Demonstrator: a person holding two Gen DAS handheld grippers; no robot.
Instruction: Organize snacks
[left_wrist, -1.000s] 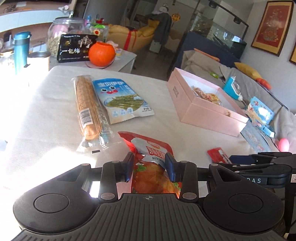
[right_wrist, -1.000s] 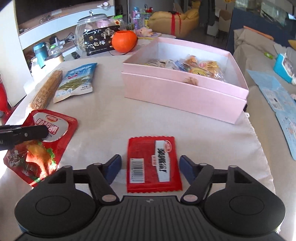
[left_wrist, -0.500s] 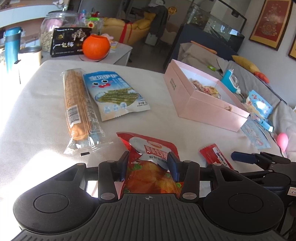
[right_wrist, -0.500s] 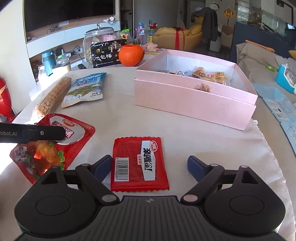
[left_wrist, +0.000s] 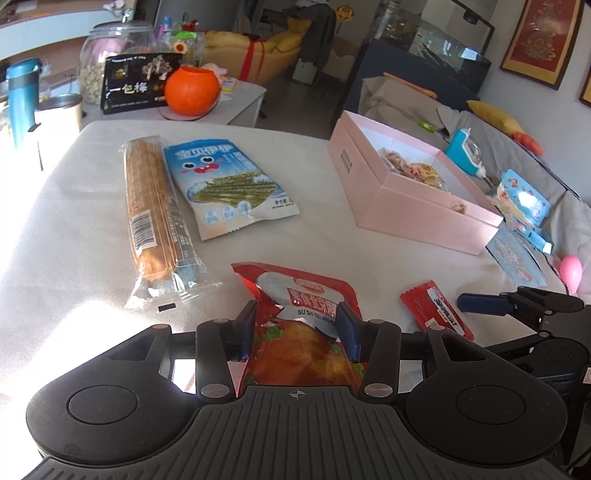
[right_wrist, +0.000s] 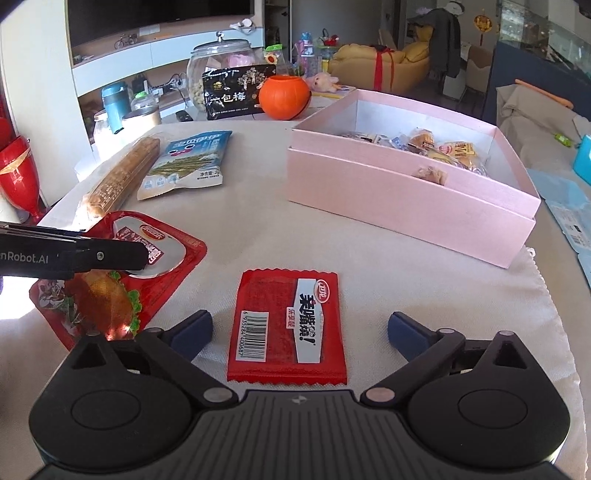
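The left gripper (left_wrist: 297, 325), jaws just widening, is straddling the big red pouch (left_wrist: 303, 325), its pads seemingly clear of it. The right gripper (right_wrist: 299, 330), jaws spread wide, is flanking the small red packet (right_wrist: 288, 326) untouched. Bare cream tablecloth (right_wrist: 258, 221) is lying ahead, the pink box (right_wrist: 406, 188) sitting ahead-right.

Printed on the large red snack pouch (left_wrist: 310, 317): "SU SHI BEI JING" beneath Chinese characters. On the black bag (right_wrist: 236, 96) beside the orange pumpkin pot: "一包梅". Under the barcode of the small red packet (right_wrist: 287, 326): "6 935284 400667". Along the side of the left gripper (right_wrist: 70, 254): "nRobot.AI", its start cut off.
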